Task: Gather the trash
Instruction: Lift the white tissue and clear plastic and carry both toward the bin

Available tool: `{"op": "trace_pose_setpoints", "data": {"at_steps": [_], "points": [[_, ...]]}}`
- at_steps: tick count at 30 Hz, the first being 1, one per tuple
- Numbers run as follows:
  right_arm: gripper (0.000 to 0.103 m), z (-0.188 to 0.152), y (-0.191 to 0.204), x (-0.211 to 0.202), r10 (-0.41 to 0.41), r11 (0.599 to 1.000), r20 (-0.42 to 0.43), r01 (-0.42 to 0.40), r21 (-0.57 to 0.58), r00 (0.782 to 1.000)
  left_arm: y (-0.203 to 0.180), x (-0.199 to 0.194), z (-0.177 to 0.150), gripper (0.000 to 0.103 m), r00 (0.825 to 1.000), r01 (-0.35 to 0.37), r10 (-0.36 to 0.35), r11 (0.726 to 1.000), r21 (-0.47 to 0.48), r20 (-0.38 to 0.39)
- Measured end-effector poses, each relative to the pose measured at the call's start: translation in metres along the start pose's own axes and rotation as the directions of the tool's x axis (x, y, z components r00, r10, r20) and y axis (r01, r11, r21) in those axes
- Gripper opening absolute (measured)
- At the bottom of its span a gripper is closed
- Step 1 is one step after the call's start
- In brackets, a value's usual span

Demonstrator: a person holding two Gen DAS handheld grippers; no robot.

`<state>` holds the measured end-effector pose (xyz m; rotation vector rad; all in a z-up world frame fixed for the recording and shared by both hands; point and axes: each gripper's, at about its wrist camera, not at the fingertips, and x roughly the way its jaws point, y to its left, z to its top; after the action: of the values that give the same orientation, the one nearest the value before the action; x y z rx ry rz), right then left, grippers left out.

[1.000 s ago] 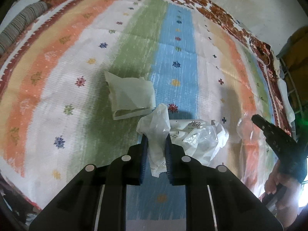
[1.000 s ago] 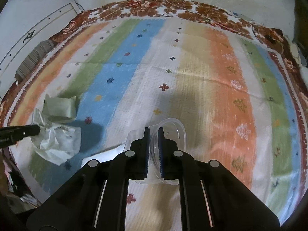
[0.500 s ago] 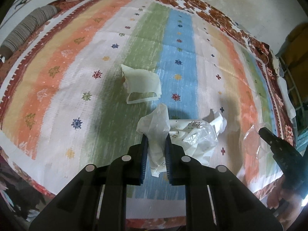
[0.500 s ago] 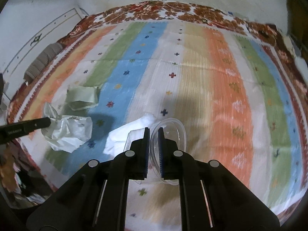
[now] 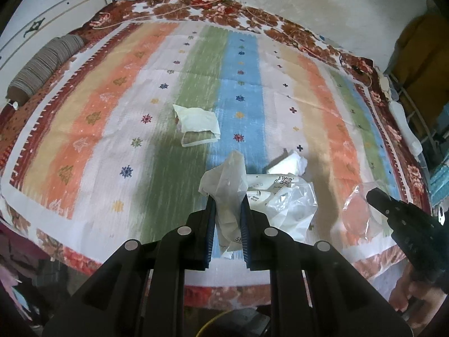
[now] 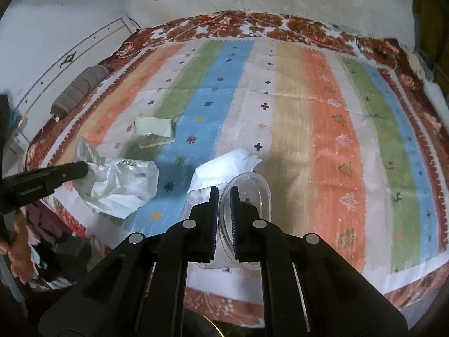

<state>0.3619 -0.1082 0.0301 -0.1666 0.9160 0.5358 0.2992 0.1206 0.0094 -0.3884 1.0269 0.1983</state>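
Carry-off step, by my reading: both tongs are loaded and held above the near edge of the striped bedspread (image 5: 84, 129).

Nearest, the left gripper (image 5: 228, 206) is clamped on a crumpled white plastic bag (image 5: 280, 199), which bunches up between the blue pads and spills to the right. The right gripper (image 6: 223, 202) pinches the rim of a clear plastic container (image 6: 247, 196), jaws almost together with the thin wall between them. Both tools tilt steeply downward; part of a hand (image 5: 407, 300) shows under the right tool in the left view.

Just beyond the held items, near the front edge, a white crumpled tissue (image 6: 224, 165) lies on the bedspread. Further in, toward the middle, on the green and blue stripes, sits a pale green folded wrapper (image 5: 197, 125). At the far left corner lies a grey rolled bolster (image 5: 42, 67).

Next move likely calls for a bin, none in view, then a return for the tissue and wrapper. Grips look light; the bag could slip.
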Motion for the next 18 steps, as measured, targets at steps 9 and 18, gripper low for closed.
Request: {"op": "trace_pose_setpoints", "data": {"at_steps": [9, 18], "points": [[0.008, -0.032, 0.022, -0.043, -0.026, 0.998, 0.029, 0.028, -0.053, 0.999, -0.009, -0.038, -0.034, 0.015, 0.999, 0.012, -0.013, 0.999, 0.03, 0.033], [0.008, -0.071, 0.039, -0.067, 0.006, 0.998, 0.001, -0.006, -0.064, 1.0, -0.019, -0.057, -0.075, 0.016, 1.0, 0.003, -0.005, 0.995, 0.097, 0.023]]}}
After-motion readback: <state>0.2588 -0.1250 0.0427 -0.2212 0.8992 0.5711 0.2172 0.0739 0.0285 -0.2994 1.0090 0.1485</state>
